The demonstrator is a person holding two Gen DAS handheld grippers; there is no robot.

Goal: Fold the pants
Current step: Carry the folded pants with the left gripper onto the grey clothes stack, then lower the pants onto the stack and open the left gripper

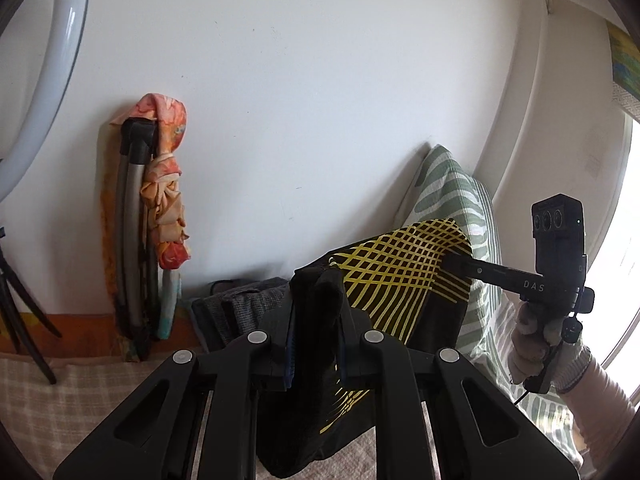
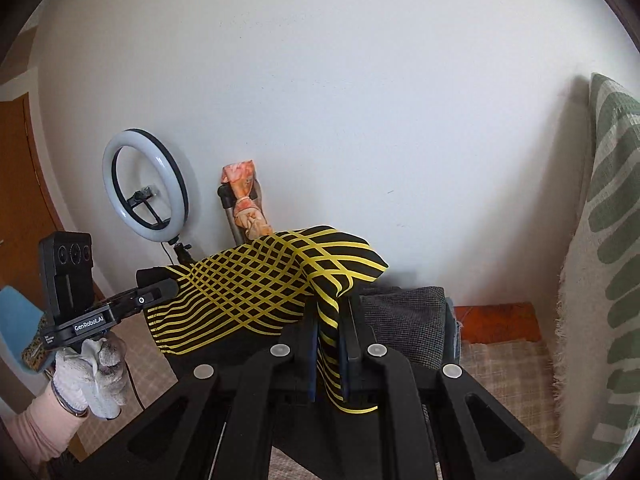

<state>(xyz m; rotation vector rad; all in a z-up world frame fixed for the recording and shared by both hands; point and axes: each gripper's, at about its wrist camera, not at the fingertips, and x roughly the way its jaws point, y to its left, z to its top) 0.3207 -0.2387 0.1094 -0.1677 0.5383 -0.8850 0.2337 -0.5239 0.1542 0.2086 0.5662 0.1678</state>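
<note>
pants (image 2: 256, 292) – black with yellow lattice, held up in the air, long axis strung sideways between both tools, rest hanging | left gripper (image 1: 316, 300) – jaws clamped on one end | right gripper (image 2: 328, 308) – jaws clamped on the other end | neither nearer; likely next: bring ends together.

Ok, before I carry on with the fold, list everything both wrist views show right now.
pants: one, black with yellow grid lines, lifted and stretched between both grippers
folded clothes: one stack, grey, behind the pants
ring light: one, white, by the wall at left
floral cloth: one, orange, hung on a folded frame against the wall
leaf-print pillow: one, green and white, at right
checked cover: one, beige, under everything
left gripper: black, shut on the pants
right gripper: black, shut on the pants
</note>
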